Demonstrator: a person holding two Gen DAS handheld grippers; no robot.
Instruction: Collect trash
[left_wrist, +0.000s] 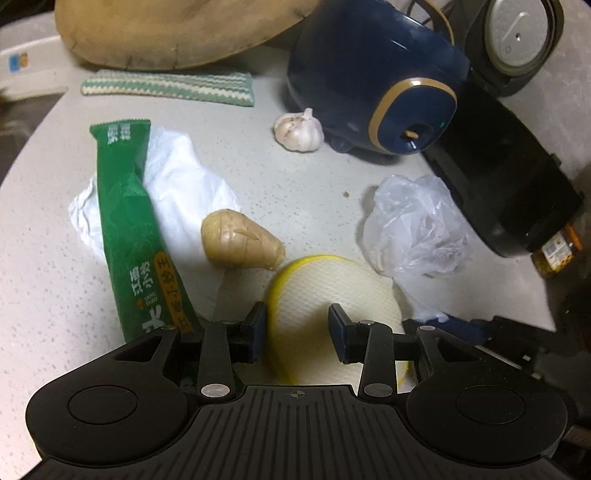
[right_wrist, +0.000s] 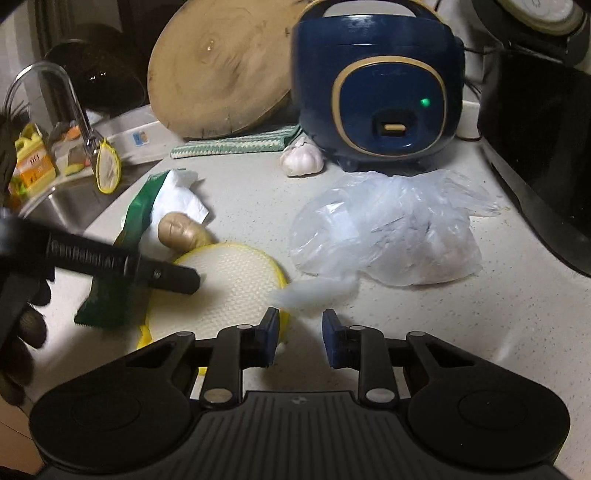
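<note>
A green snack wrapper (left_wrist: 129, 229) lies on a crumpled white tissue (left_wrist: 177, 184) on the counter; both also show in the right wrist view, wrapper (right_wrist: 136, 218) and tissue (right_wrist: 181, 199). A clear plastic bag (left_wrist: 413, 225) (right_wrist: 388, 232) lies to the right. A round white and yellow sponge pad (left_wrist: 332, 295) (right_wrist: 229, 288) lies between them. My left gripper (left_wrist: 297, 328) is open just above the pad. My right gripper (right_wrist: 299, 336) is open and empty over the counter, beside the pad's right edge. A blurred white wisp of the bag (right_wrist: 314, 291) lies just ahead of it.
A piece of ginger (left_wrist: 240, 243) and a garlic bulb (left_wrist: 299, 129) lie on the counter. A navy rice cooker (right_wrist: 376, 85), a round wooden board (right_wrist: 221, 70), a striped cloth (left_wrist: 170, 88) and a black appliance (left_wrist: 498, 177) stand behind. A sink (right_wrist: 62, 206) with a faucet is at the left.
</note>
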